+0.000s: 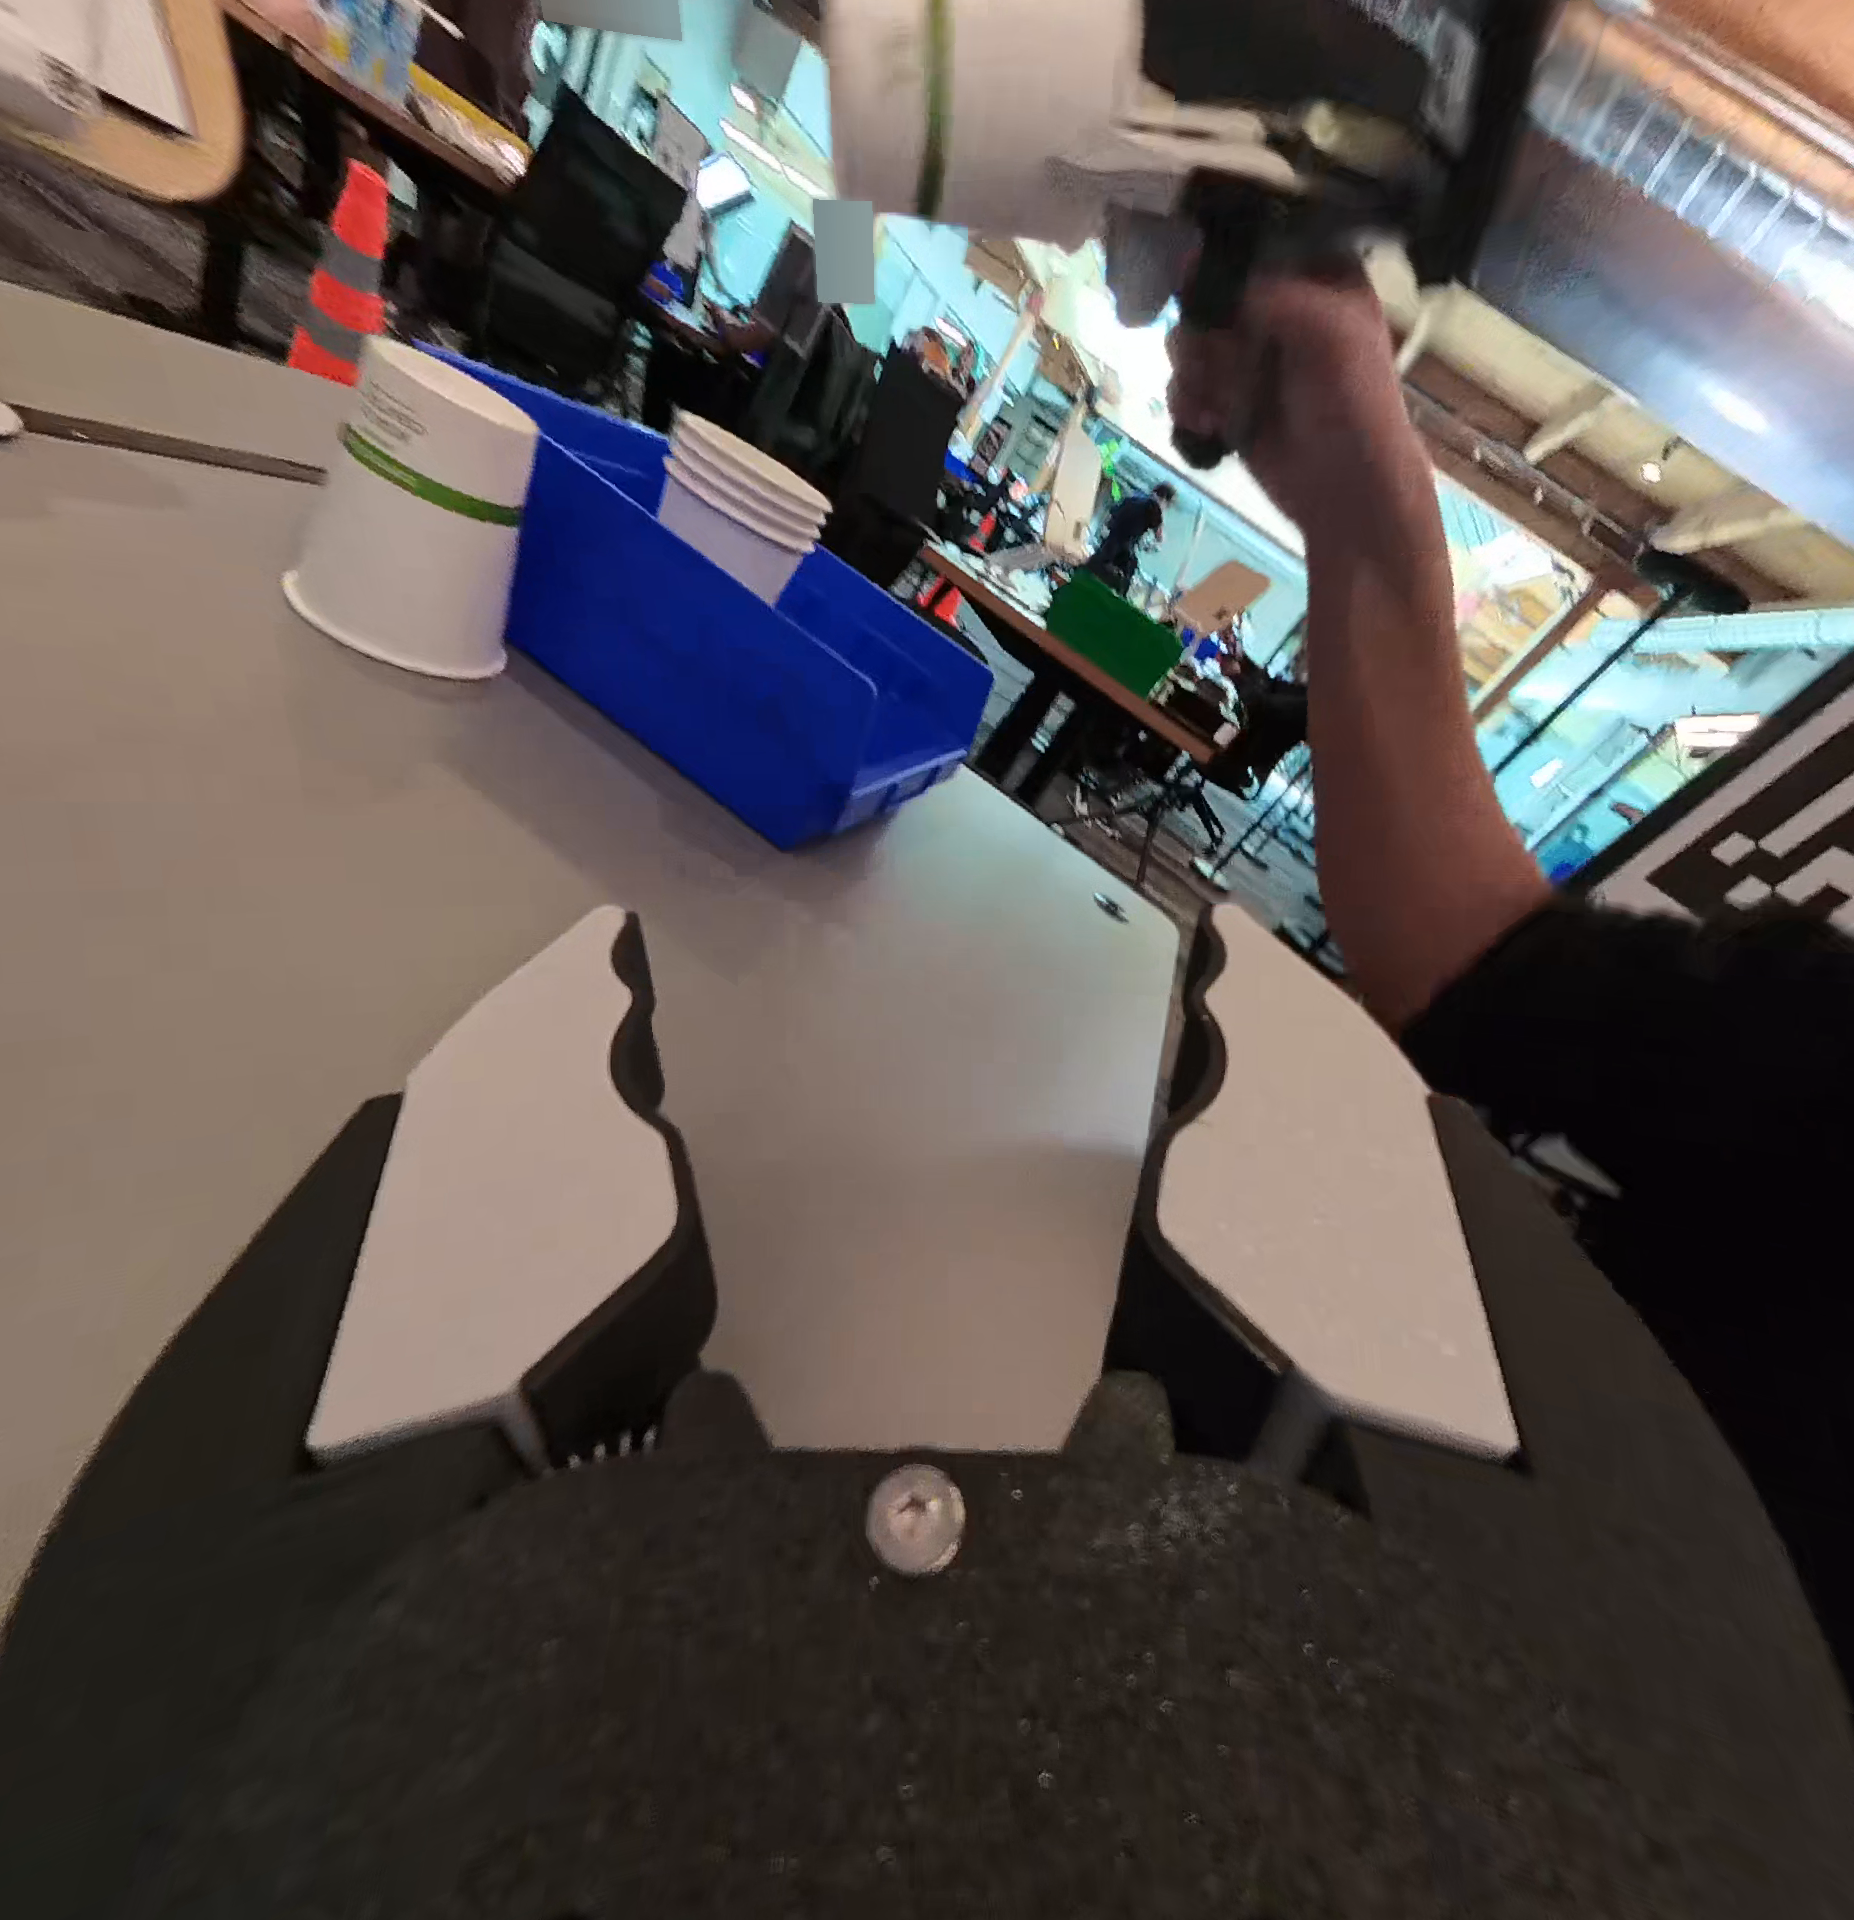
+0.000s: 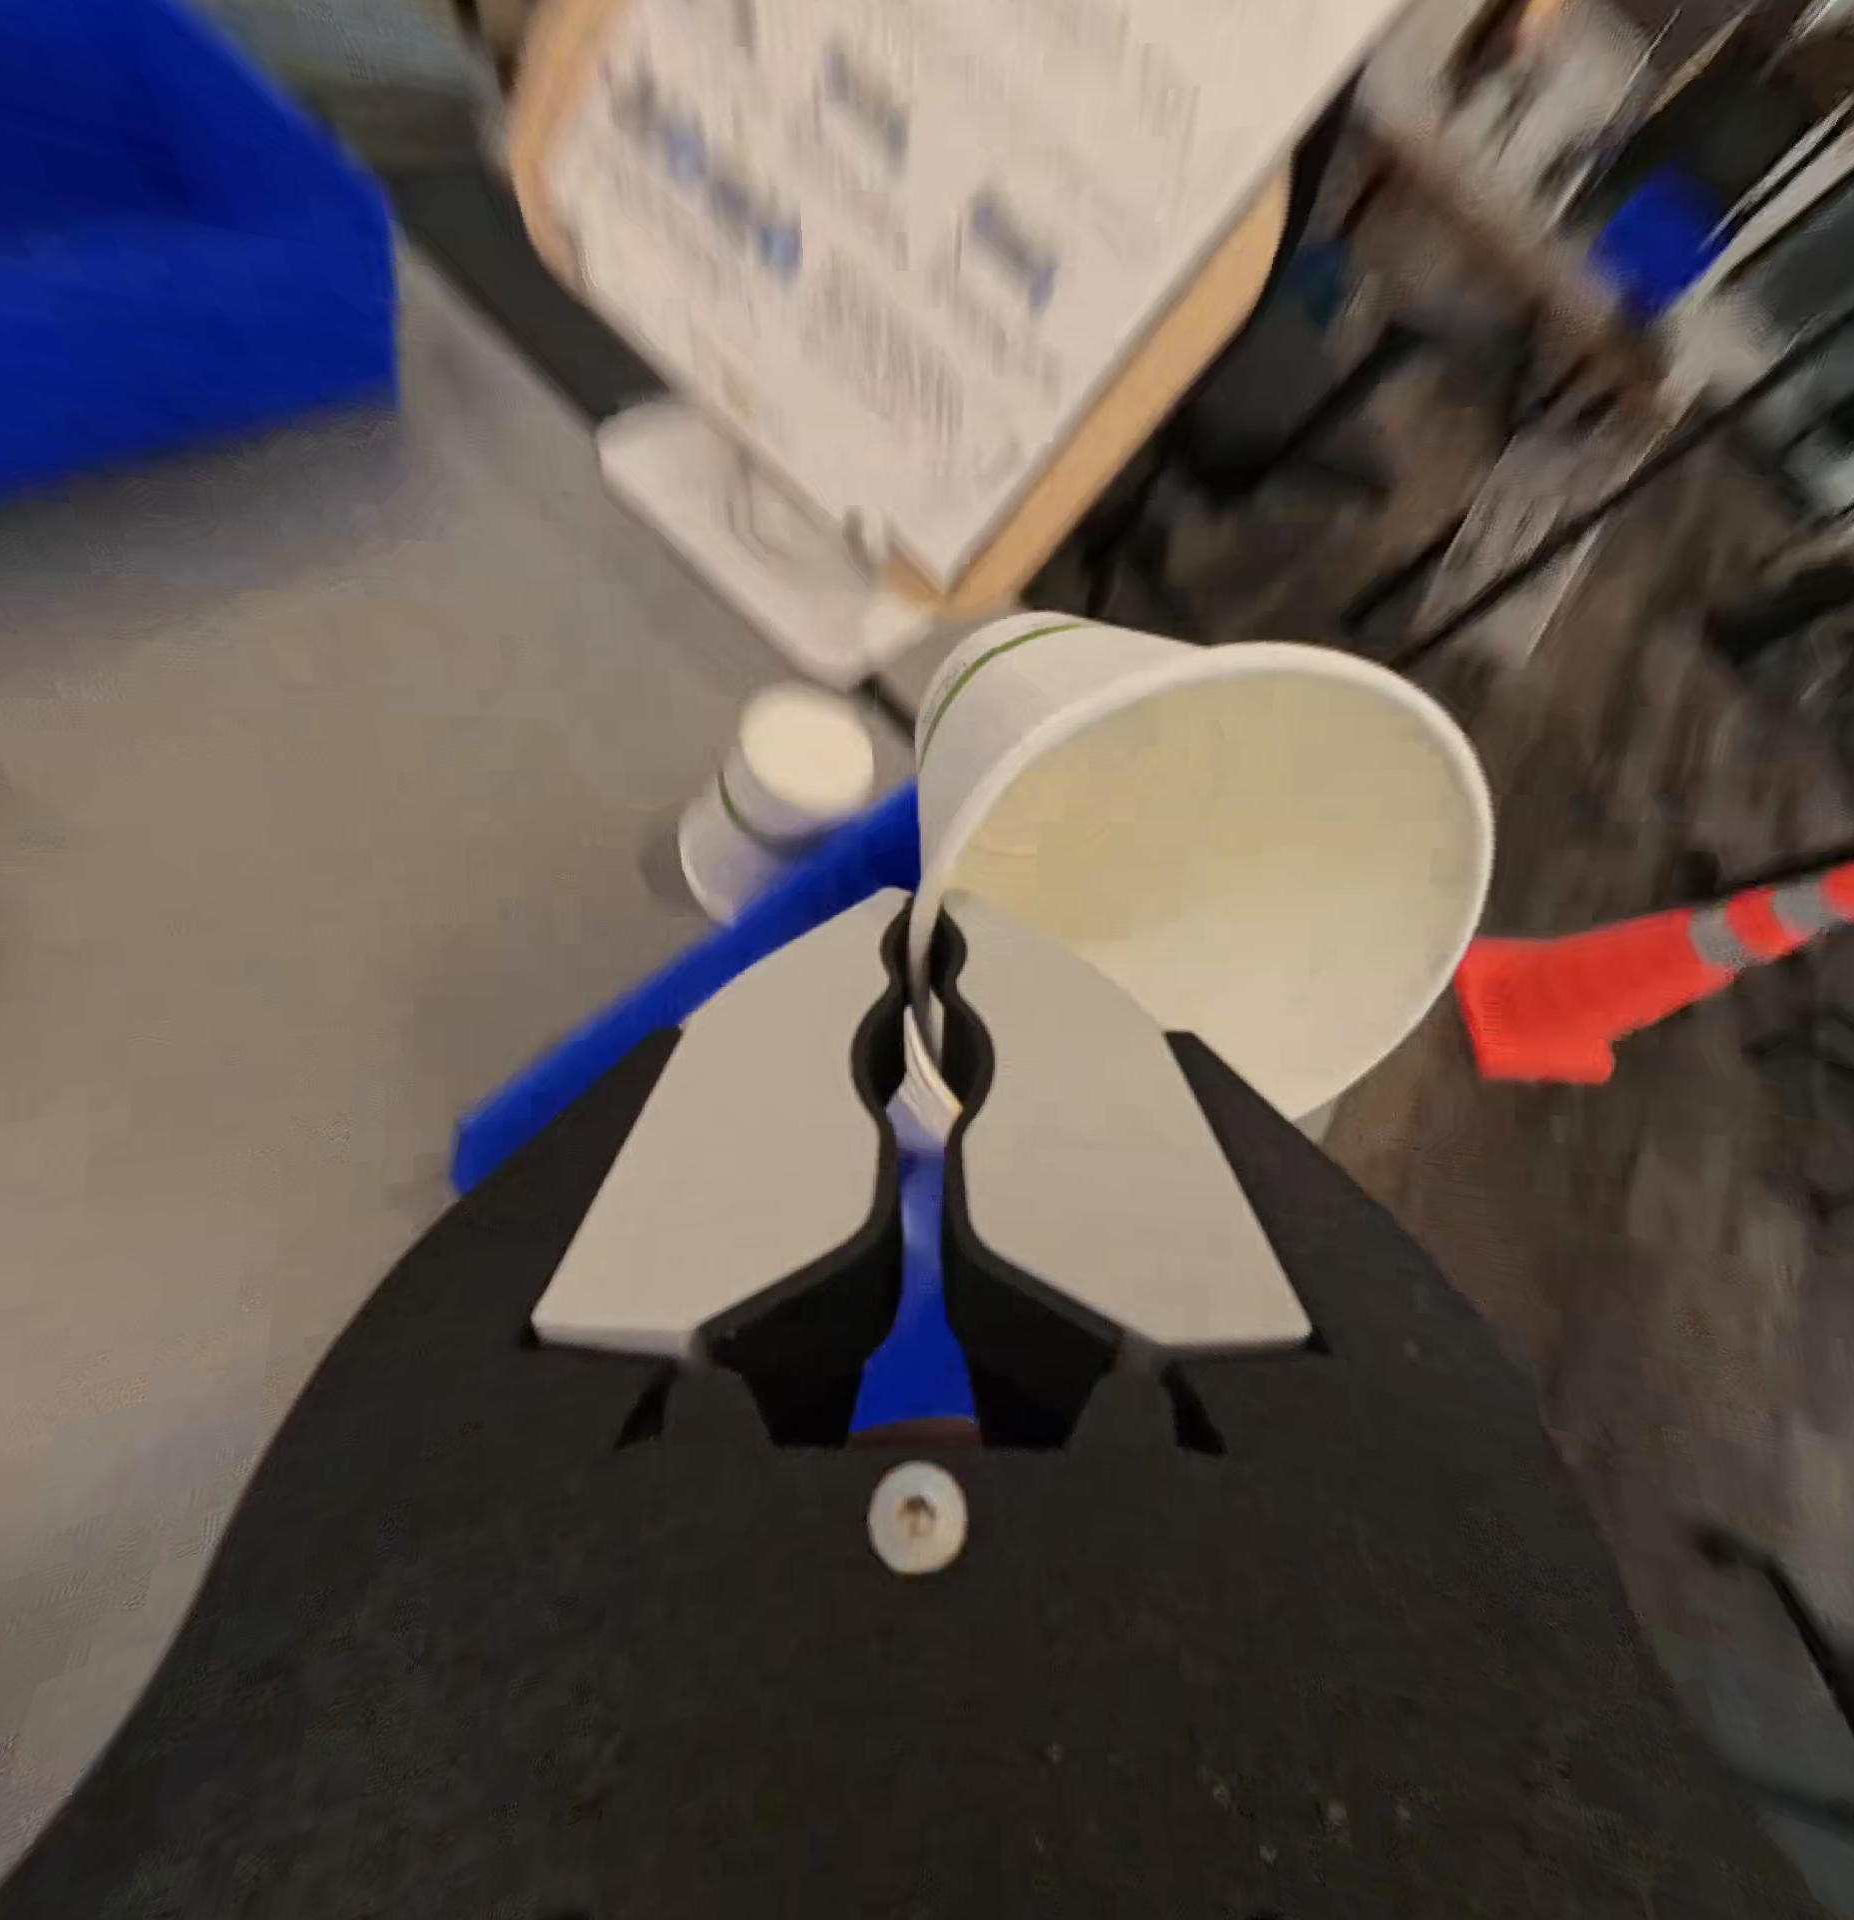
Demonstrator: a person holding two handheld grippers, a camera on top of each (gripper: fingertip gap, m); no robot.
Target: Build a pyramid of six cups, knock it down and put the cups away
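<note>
- My right gripper (image 2: 928, 966) pinches the rim wall of a white paper cup (image 2: 1214, 862), its fingers pressed nearly together; the cup tilts with its mouth facing the camera, toward 1 o'clock of my fingertips.
- My left gripper (image 1: 918, 935) hovers over the grey table (image 1: 175, 935), fingers spread wide with nothing between them.
- At 10 o'clock from the left gripper, an upturned cup with a green band (image 1: 414, 530) stands mouth-down on the table, touching the blue bin (image 1: 736, 675).
- A nested stack of cups (image 1: 741, 509) sits inside that bin, at 11 o'clock.
- An orange traffic cone (image 1: 346, 281) stands beyond the table, on the floor.
- The right view is heavily blurred; a whiteboard (image 2: 902, 260) leans at 12 o'clock.
</note>
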